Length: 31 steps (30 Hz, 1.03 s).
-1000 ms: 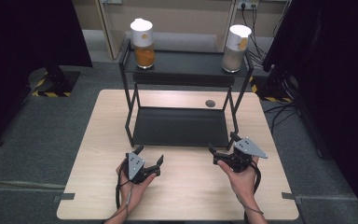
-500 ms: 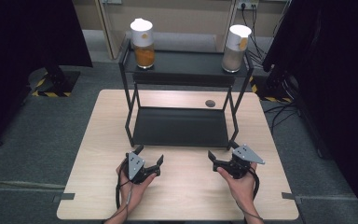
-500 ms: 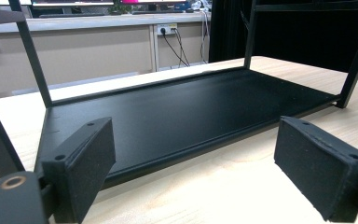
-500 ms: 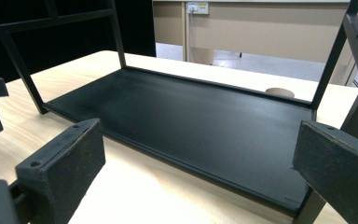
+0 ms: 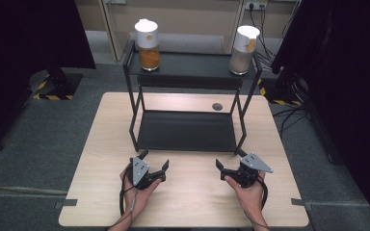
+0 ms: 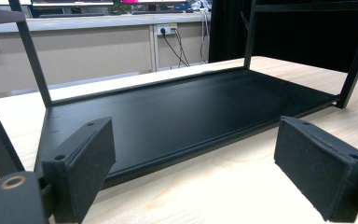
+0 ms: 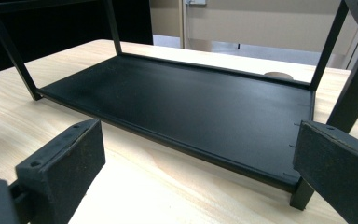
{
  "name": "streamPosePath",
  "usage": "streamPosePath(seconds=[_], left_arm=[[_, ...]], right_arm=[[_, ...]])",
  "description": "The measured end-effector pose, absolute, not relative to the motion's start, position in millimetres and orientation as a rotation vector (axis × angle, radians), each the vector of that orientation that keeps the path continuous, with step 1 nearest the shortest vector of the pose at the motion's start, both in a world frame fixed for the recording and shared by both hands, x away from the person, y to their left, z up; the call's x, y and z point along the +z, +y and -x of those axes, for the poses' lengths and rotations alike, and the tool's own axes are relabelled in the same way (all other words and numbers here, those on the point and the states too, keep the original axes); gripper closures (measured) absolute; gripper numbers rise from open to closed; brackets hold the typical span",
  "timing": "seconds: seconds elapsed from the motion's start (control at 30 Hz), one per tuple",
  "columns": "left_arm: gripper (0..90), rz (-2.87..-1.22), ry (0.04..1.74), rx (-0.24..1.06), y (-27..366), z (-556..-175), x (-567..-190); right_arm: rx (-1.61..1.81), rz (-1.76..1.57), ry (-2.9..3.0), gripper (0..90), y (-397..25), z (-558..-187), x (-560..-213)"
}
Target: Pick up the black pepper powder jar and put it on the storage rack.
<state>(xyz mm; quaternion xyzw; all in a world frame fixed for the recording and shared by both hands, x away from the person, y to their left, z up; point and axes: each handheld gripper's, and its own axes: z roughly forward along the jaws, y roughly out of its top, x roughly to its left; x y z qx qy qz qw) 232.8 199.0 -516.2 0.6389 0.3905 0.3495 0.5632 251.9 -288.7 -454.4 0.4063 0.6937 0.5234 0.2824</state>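
A black two-tier metal rack stands at the middle of the wooden table. Its lower shelf is bare. On the top shelf stand two white-lidded jars: one with orange contents at the left and one with pale contents at the right. My left gripper is held just above the table in front of the rack's left leg, open, nothing between its pads. My right gripper is in front of the rack's right leg, open and empty too.
A small dark round hole sits in the tabletop behind the rack. Bare wood lies between the two grippers and along the front edge. Black curtains hang at both sides; cables run on the floor at the right.
My right gripper has drawn back a little from the rack toward the front edge. The left gripper has stayed in place.
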Motion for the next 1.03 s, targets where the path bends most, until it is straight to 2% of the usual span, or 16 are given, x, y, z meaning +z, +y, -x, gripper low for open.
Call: streamPosePath(seconds=[1.03], left_arm=[[11.9, -1.512, 0.92, 0.822, 199, -233, -515]], right_arm=[[1.391, -1.11, 1.852, 2.6, -290, -241, -481]])
